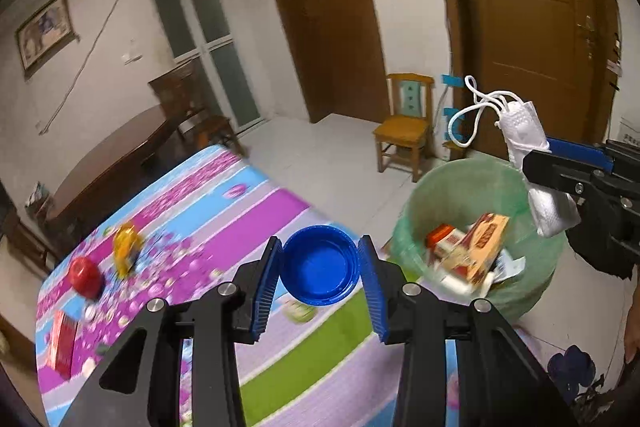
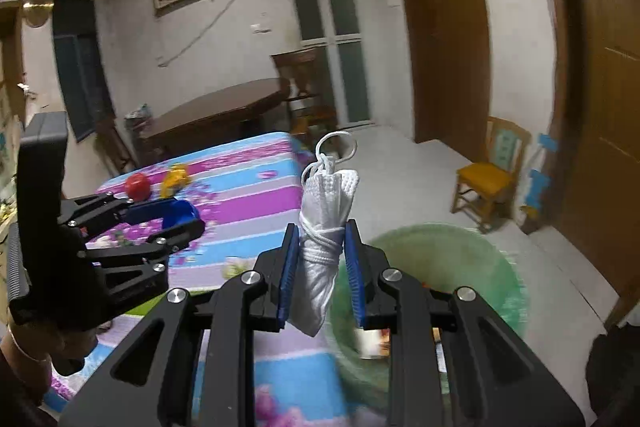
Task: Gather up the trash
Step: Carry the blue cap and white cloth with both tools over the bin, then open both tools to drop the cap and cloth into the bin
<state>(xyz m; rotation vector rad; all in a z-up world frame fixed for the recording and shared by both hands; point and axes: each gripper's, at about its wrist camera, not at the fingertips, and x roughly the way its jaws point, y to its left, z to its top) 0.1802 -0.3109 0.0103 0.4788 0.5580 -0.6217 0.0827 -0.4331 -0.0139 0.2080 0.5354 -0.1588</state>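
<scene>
The left gripper (image 1: 320, 267) was closed on a blue cap (image 1: 320, 265), held above the table (image 1: 280, 355) edge, just left of the bin (image 1: 480, 187). The right gripper (image 2: 322, 263) clamped a rolled white mask (image 2: 326, 247) over the bin's near rim. Boxes (image 1: 476, 251) and scraps already lay inside the bin, so part of the job looked done. Both held pieces had yet to be dropped. On the far left of the table a red ball (image 1: 84, 275), a yellow toy (image 1: 126, 247) and a red box (image 1: 62, 343) remained; which of these counted as trash was unclear.
</scene>
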